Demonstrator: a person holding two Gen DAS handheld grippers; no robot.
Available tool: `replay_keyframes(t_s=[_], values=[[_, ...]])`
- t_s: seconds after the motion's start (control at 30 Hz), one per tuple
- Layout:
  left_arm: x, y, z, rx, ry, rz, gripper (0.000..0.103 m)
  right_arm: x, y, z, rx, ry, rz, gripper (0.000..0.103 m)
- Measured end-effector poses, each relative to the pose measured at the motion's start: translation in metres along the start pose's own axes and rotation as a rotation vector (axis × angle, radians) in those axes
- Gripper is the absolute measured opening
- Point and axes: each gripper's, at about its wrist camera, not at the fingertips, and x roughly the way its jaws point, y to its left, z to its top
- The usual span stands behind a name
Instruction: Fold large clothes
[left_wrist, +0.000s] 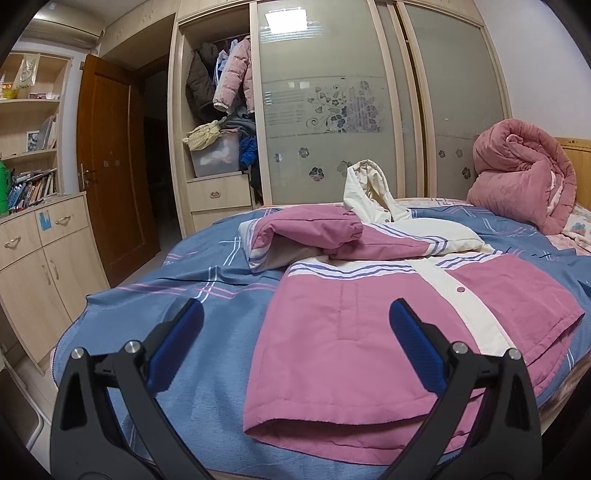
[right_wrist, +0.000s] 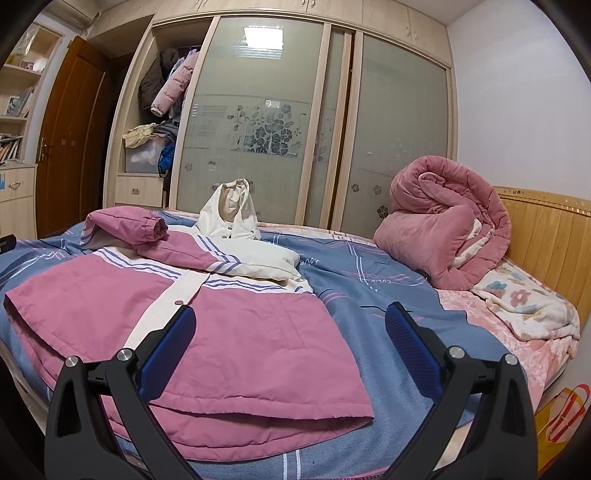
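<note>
A: Blue striped bedsheet (left_wrist: 207, 354) carries the pink-and-cream padded hooded jacket (left_wrist: 351, 343), front up, one sleeve folded across.

B: Left gripper (left_wrist: 295, 332) and right gripper (right_wrist: 290, 334) hover wide open, empty. Padded fabric could spring back unfolded.

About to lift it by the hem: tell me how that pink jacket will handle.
The pink jacket will likely sag between grip points, since it lies in soft folds. Its puffy sleeve suggests padding: bulky, probably light. The hood may flop over once lifted.
</note>
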Motion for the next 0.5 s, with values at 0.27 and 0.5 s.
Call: replay_keyframes(t_s=[0.27, 0.5], values=[[0.0, 0.0, -0.001, 0.012, -0.006, -0.011, 0.101, 0.005, -0.002, 0.001, 0.018, 0.026, 0.002, 0.102], [-0.003, 0.004, -0.001, 0.001, -0.021, -0.027, 0.101, 0.039, -0.003, 0.016, 0.212, 0.192, 0.234, 0.102]])
